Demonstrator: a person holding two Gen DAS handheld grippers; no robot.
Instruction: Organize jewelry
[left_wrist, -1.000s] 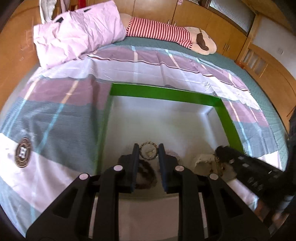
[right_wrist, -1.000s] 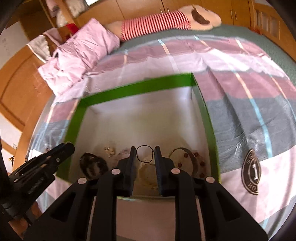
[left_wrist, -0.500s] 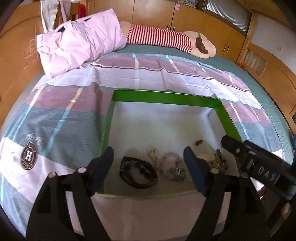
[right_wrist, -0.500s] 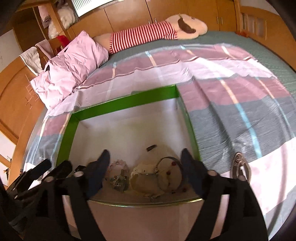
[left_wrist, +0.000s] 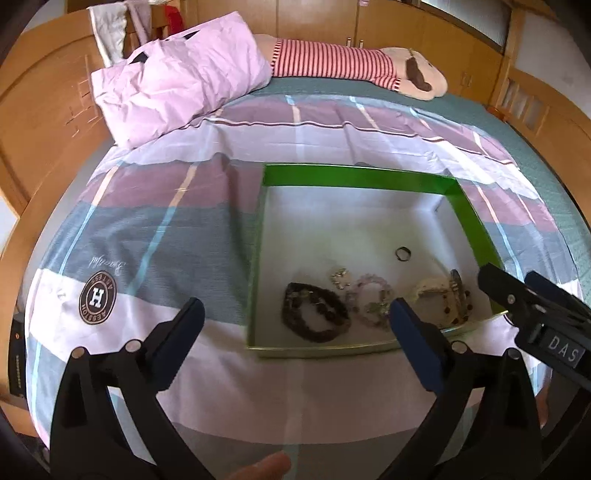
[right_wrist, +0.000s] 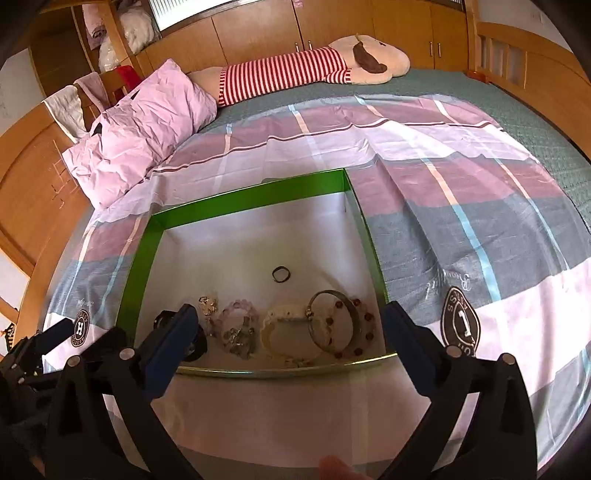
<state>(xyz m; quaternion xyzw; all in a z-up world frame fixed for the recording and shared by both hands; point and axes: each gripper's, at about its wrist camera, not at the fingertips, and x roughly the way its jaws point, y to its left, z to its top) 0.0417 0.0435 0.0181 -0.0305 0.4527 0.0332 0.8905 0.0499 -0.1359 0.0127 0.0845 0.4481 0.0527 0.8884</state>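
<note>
One bed, its plaid sheet (left_wrist: 155, 229) spread flat, carries one pink pillow (left_wrist: 177, 74) and one striped plush toy (right_wrist: 314, 70) at the far end. One green-rimmed box (left_wrist: 354, 177) sits near the front edge. Both tongs gape wide, holding nothing: left gripper (left_wrist: 293, 317) and right gripper (right_wrist: 288, 325), each just short of the box. Inside, along the near wall, lie six pieces: dark bead bracelet (left_wrist: 314, 317), cream bracelet (right_wrist: 284, 332), metal bangle (right_wrist: 332, 321), pink bead bracelet (right_wrist: 238, 321), small charm (right_wrist: 208, 304), one ring (right_wrist: 281, 274) farther back.

"DAS" on the right gripper (left_wrist: 524, 291); "H" on the bedsheet badge (left_wrist: 98, 297).
</note>
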